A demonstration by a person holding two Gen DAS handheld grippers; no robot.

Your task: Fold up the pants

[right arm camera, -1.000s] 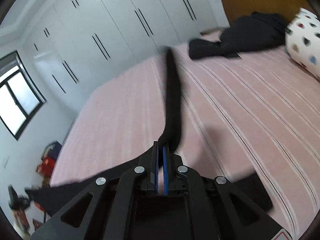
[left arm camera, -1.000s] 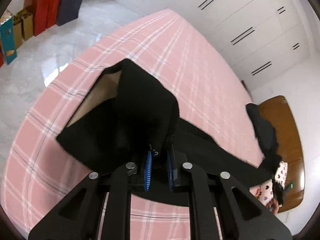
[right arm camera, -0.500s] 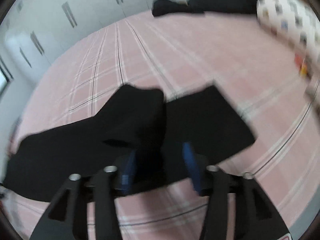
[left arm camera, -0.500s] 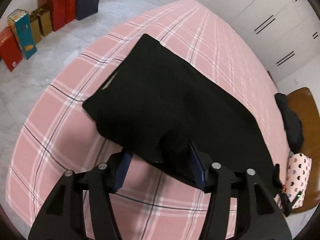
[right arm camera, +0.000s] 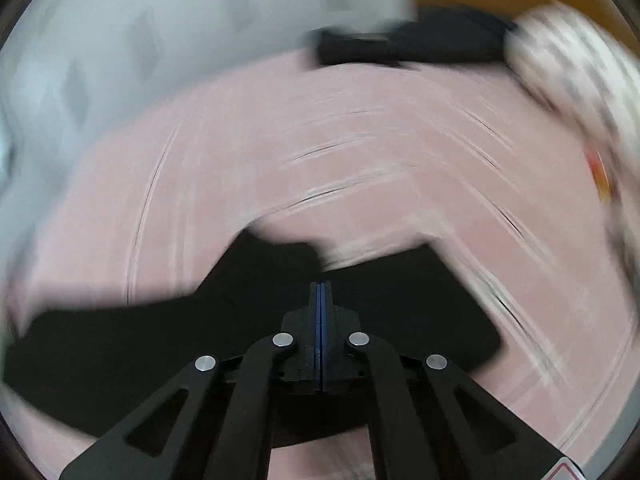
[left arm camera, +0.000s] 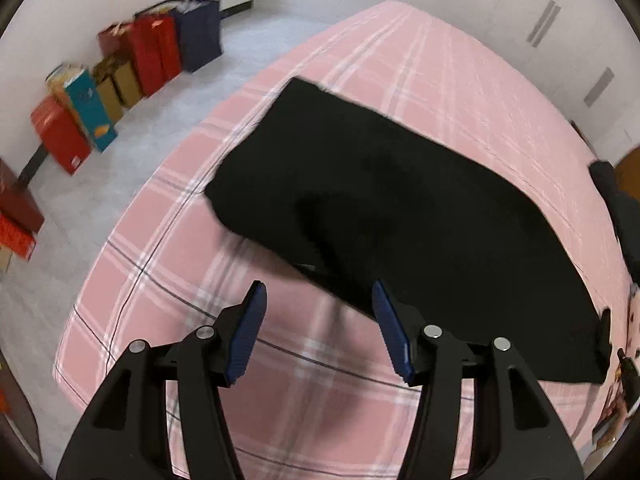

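The left tongs point(left arm camera: 318, 322) are matte black plastic, with two flat linkage bars on each side, each pierced by a long cut-out slot. Round silver screw heads sit at the pivots, two to a side. Dark blue ribbed pads point(left arm camera: 249, 332) line the inner faces of the fingers. The right tongs point(right arm camera: 320, 286) are of the same build: black slotted bars, four silver screws, thin blue pads edge-on at the middle. Right of those screws, a white sticker with a red marking point(right arm camera: 565, 471) shows on the outermost bar.
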